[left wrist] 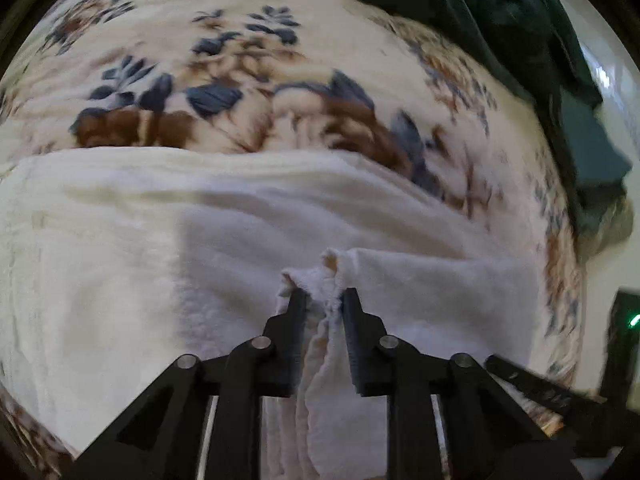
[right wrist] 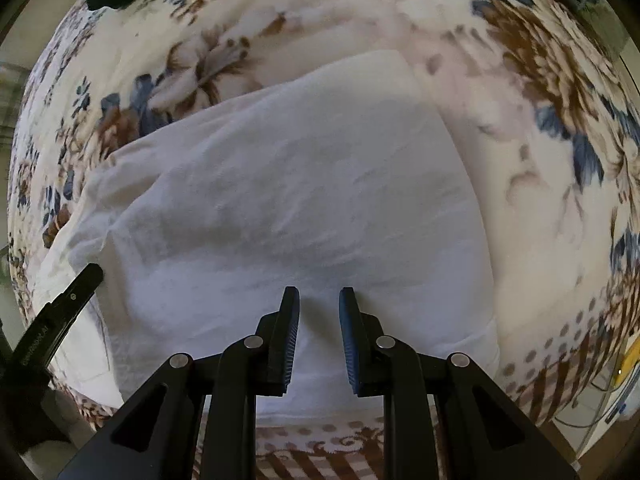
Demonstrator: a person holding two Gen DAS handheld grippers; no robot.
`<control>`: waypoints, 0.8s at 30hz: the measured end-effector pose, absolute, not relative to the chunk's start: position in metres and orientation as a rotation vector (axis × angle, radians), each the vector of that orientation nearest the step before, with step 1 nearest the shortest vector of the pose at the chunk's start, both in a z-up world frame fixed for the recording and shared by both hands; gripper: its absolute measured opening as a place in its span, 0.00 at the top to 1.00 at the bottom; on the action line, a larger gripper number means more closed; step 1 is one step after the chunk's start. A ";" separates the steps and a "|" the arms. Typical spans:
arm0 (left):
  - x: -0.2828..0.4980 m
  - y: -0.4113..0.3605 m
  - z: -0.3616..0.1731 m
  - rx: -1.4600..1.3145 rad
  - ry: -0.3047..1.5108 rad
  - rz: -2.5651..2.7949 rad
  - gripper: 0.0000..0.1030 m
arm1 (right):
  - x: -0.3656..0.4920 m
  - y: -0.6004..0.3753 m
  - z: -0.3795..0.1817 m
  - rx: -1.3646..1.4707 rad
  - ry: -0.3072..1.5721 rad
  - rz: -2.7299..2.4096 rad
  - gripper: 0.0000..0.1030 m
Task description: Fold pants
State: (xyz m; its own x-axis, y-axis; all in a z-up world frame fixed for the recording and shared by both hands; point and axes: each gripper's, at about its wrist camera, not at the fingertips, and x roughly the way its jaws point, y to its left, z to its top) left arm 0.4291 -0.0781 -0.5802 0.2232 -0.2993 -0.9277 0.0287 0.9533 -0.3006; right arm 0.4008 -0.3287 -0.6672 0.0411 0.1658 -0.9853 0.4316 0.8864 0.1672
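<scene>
The white fleecy pants (left wrist: 168, 240) lie spread on a floral blanket (left wrist: 224, 80). My left gripper (left wrist: 323, 294) is shut on a bunched edge of the pants, with the cloth pinched between its fingers and hanging down behind them. In the right wrist view the pants (right wrist: 304, 184) lie as a flat folded panel. My right gripper (right wrist: 319, 292) is open just above the near edge of the pants, with nothing between its fingers. The other gripper's finger (right wrist: 74, 294) shows at the left of that view.
A dark green garment (left wrist: 500, 20) lies on the blanket at the far right, by the bed's edge. The bed's front edge with a striped border (right wrist: 320, 452) is close below my right gripper. Cables and a yellow object (right wrist: 628, 364) sit beyond the right edge.
</scene>
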 end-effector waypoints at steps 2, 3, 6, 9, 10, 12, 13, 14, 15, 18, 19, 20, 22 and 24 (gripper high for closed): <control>0.427 -0.074 -0.577 -0.262 1.305 -0.239 0.88 | 0.402 -0.329 -0.667 0.483 1.527 -0.224 0.78; 0.423 -0.067 -0.572 -0.302 1.298 -0.238 0.95 | 0.402 -0.329 -0.666 0.484 1.524 -0.225 0.78; 0.417 -0.042 -0.562 -0.430 1.288 -0.213 1.00 | 0.401 -0.334 -0.664 0.480 1.521 -0.219 0.78; 0.416 -0.021 -0.570 -0.473 1.298 -0.150 1.00 | 0.399 -0.336 -0.660 0.497 1.528 -0.194 0.78; 0.417 -0.015 -0.575 -0.500 1.314 -0.145 1.00 | 0.399 -0.334 -0.658 0.509 1.528 -0.175 0.76; 0.417 -0.003 -0.585 -0.615 1.367 -0.166 0.99 | 0.399 -0.329 -0.651 0.514 1.522 -0.134 0.63; 0.415 -0.001 -0.586 -0.650 1.385 -0.177 0.98 | 0.398 -0.326 -0.646 0.506 1.514 -0.120 0.59; 0.410 -0.001 -0.585 -0.670 1.408 -0.195 0.95 | 0.396 -0.324 -0.643 0.498 1.510 -0.114 0.58; 0.405 -0.004 -0.582 -0.670 1.425 -0.214 0.89 | 0.395 -0.322 -0.641 0.488 1.512 -0.109 0.58; 0.388 -0.019 -0.574 -0.657 1.456 -0.277 0.81 | 0.389 -0.319 -0.638 0.503 1.524 -0.097 0.58; 0.382 -0.024 -0.573 -0.646 1.469 -0.284 0.81 | 0.387 -0.318 -0.637 0.518 1.530 -0.086 0.58; 0.374 -0.033 -0.574 -0.639 1.486 -0.301 0.81 | 0.384 -0.315 -0.637 0.538 1.534 -0.064 0.58; 0.363 -0.039 -0.577 -0.610 1.507 -0.259 0.81 | 0.378 -0.301 -0.638 0.546 1.559 0.004 0.58; 0.357 -0.039 -0.581 -0.612 1.508 -0.230 0.81 | 0.370 -0.291 -0.641 0.595 1.593 0.054 0.58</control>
State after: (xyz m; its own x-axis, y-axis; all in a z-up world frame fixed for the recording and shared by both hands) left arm 0.3567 -0.0390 -0.5809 0.0764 -0.5056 -0.8594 -0.2270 0.8304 -0.5088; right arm 0.3697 -0.2908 -0.6414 0.0078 0.4016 -0.9158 0.3390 0.8605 0.3802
